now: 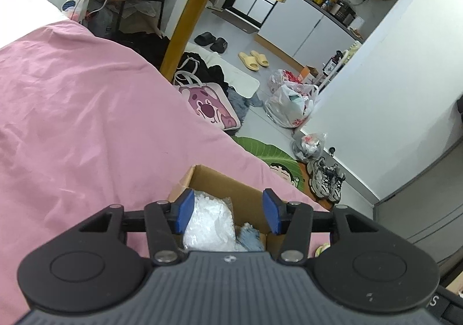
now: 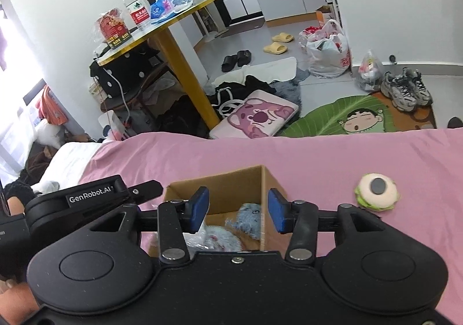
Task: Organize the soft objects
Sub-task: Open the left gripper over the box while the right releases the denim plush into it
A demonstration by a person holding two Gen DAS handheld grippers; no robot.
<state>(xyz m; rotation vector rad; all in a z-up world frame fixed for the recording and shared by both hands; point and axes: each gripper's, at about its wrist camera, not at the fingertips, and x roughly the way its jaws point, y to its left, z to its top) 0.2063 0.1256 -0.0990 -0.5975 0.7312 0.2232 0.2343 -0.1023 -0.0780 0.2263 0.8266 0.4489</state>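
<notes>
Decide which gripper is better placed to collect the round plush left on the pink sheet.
Right. The round plush lies just beside the open right gripper; the left gripper hangs over the cardboard box.

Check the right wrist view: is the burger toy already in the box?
No, the burger toy lies on the pink sheet to the right of the box, apart from it.

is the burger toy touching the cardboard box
Apart. The right wrist view shows pink sheet between the burger toy and the cardboard box.
</notes>
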